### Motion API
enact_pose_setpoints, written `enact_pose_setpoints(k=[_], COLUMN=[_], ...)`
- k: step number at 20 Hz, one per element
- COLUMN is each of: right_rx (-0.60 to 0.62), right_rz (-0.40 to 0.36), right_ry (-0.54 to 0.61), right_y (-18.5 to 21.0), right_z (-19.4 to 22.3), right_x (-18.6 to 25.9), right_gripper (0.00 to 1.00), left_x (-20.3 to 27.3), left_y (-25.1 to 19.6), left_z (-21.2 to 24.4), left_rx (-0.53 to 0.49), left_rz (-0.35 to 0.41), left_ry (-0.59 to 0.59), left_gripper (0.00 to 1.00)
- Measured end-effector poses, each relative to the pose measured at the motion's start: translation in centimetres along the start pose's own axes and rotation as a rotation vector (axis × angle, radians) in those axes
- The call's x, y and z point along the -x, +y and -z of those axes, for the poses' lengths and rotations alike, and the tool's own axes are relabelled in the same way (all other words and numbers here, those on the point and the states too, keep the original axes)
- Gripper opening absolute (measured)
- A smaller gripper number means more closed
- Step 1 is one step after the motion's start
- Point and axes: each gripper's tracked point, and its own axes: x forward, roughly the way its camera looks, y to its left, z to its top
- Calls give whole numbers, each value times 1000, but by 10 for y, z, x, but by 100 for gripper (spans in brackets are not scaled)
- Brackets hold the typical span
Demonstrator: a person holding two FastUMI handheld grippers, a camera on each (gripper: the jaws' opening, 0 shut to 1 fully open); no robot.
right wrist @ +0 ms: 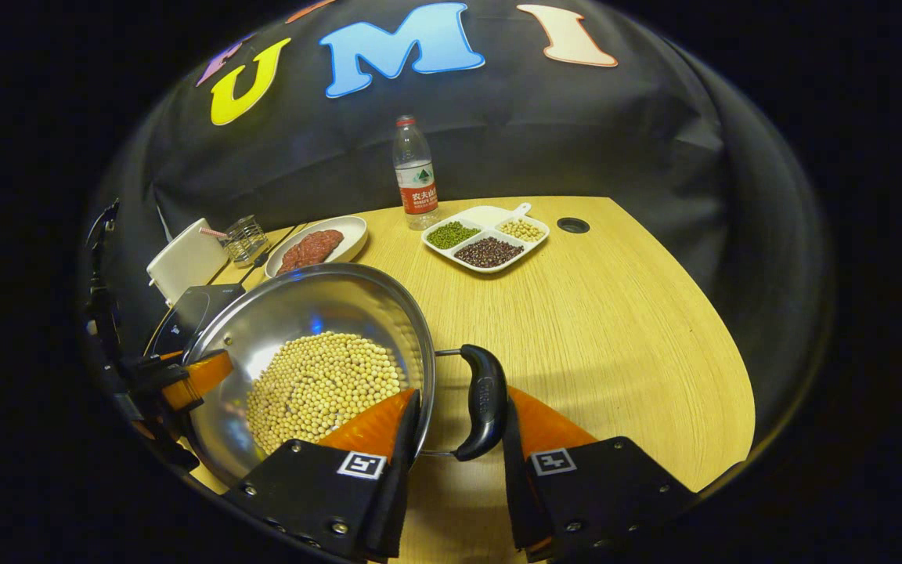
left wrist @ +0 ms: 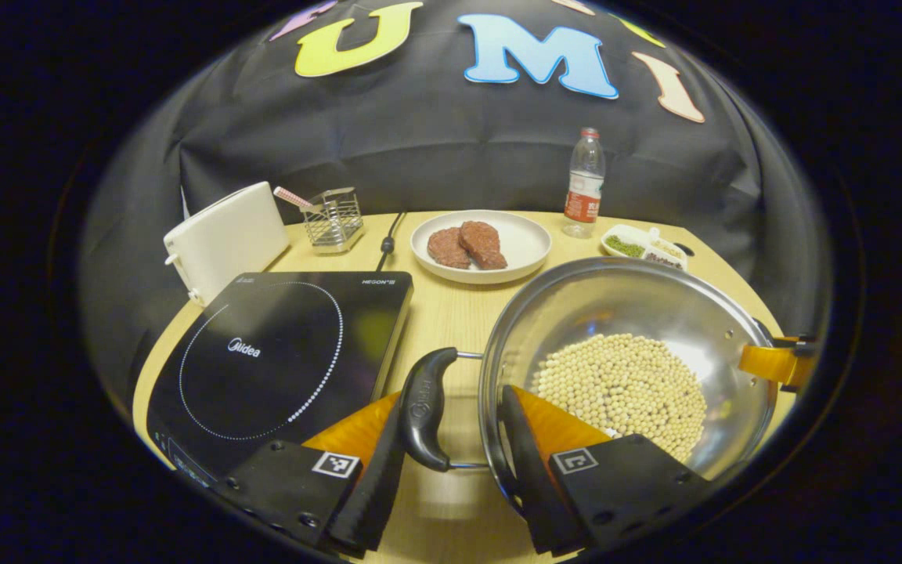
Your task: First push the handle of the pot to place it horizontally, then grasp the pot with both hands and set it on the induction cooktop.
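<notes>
Both claws straddle the pot's point(left wrist: 627, 356) side handles, jaws partly open: left claw point(left wrist: 451, 439), right claw point(right wrist: 459, 427). Pot rests on worktop point(right wrist: 615, 313), right of induction cooktop point(left wrist: 279, 352). Uneven lifting could spill the beans point(left wrist: 627, 388).

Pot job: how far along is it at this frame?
Done: both handles lie horizontal. In hand: left tongs bracket the left handle, right tongs bracket the right handle; firm clamping is unclear. Left: the pot of beans sits beside the induction cooktop, still to be lifted across.
</notes>
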Motion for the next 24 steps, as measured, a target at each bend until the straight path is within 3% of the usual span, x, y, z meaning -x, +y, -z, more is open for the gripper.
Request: enact_pose_setpoints(k=[1, 3, 4, 9, 14, 15, 22, 24], right_rx=[3, 32, 33, 19, 19, 15, -9, -14], right_rz=[6, 19, 26, 54, 96, 98, 90, 81], right_ry=[5, 17, 33, 56, 12, 7, -7, -8], right_y=[0, 0, 0, 2, 14, 18, 64, 78], right_z=[0, 1, 3, 5, -7, -9, -17, -18], right_x=[1, 2, 3, 12, 34, 37, 46, 46], right_gripper=[47, 53, 53, 53, 53, 52, 52, 52], left_x=[0, 1, 1, 4, 16, 19, 34, 37], left_y=[-1, -1, -1, -1, 9, 12, 55, 71], left_z=[0, -3, -3, -12, -24, -30, -50, -53], left_rx=[9, 17, 15, 20, 21, 16, 3, 6], left_rz=[2, 9, 10, 31, 76, 81, 82, 73], left_ry=[0, -10, -11, -34, -66, -76, -107, -114], left_gripper=[73, 65, 72, 63, 67, 63, 67, 63])
